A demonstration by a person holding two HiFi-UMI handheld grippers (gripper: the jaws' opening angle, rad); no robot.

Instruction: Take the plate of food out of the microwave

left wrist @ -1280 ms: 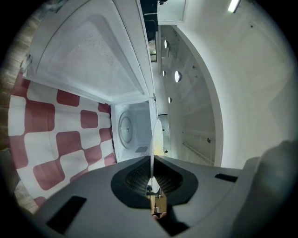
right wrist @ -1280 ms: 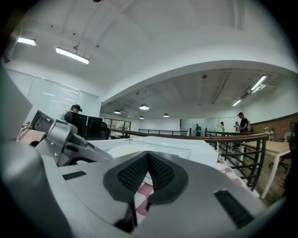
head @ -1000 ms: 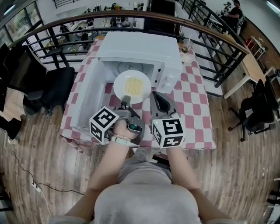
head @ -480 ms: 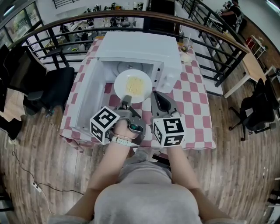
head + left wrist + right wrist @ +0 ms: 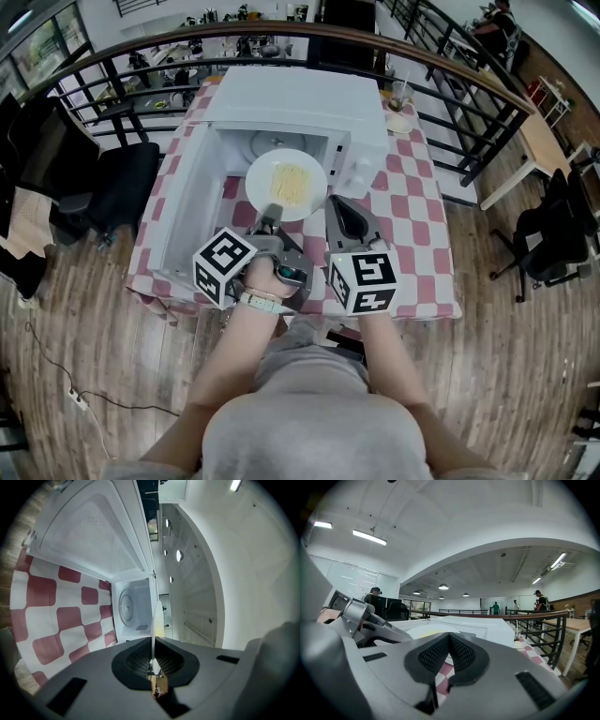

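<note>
A white plate (image 5: 258, 190) with yellow food (image 5: 292, 183) hangs level in front of the open white microwave (image 5: 291, 98). My left gripper (image 5: 272, 213) is shut on the plate's near rim. In the left gripper view the plate (image 5: 154, 620) runs edge-on as a thin white line between the pads, and the microwave's cavity with its turntable (image 5: 131, 606) lies beyond. My right gripper (image 5: 339, 208) is to the right of the plate, shut, with nothing in it. In the right gripper view my right gripper (image 5: 449, 641) points over the checked cloth, with the plate (image 5: 429, 633) to its left.
The microwave's door (image 5: 186, 216) stands swung open to the left, over the red-and-white checked tablecloth (image 5: 417, 220). A glass cup (image 5: 400, 96) stands at the table's far right corner. A dark railing (image 5: 469, 70) curves behind the table, and a black chair (image 5: 122, 187) stands at its left.
</note>
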